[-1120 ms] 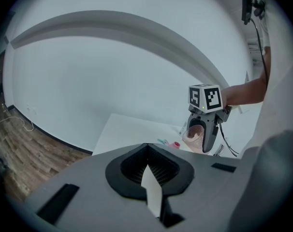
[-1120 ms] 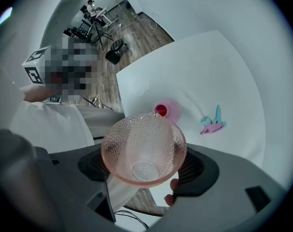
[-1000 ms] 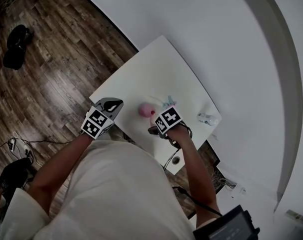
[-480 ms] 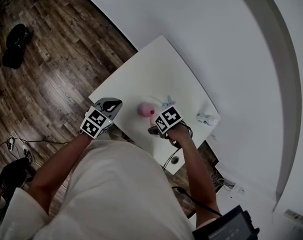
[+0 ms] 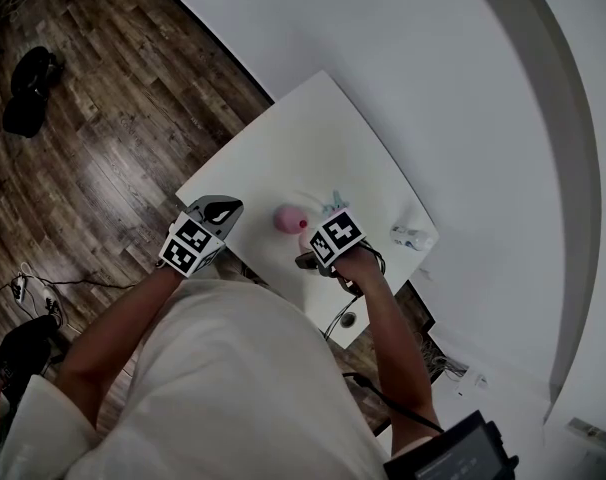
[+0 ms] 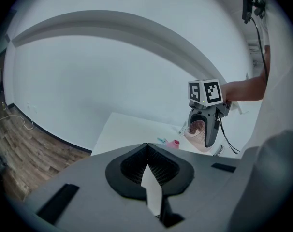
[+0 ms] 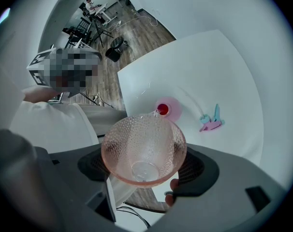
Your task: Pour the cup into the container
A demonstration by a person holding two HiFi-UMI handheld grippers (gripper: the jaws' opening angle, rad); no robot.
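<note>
Holding the cup [image 7: 144, 144] in the right gripper [image 7: 146, 170]: jaws clamped on either side of its lower body. It is pink, dimpled see-through glass. The cup is tipped forward with its mouth facing the right gripper's camera. Its far rim sits right at the edge of the container [image 7: 165, 109] in the right gripper view; can't tell if rim and container touch. I can't make out any contents in the cup bowl.

Container is pink and round, showing red at its mouth. It stands on the white surface [image 5: 303, 138] near the front edge, between the two grippers in the head view.

Left gripper [image 6: 147, 159] is clenched with nothing between the jaws. It is held off the front left edge of the surface, well apart from the container and aimed roughly across at the right gripper.

A blue-and-pink clip [image 7: 212, 121] lies flat on the surface just beyond the container and apart from it. A small clear object [image 5: 413, 235] sits at the right corner of the surface; can't tell what it is. Wood floor [image 5: 103, 148] lies left of the surface.
</note>
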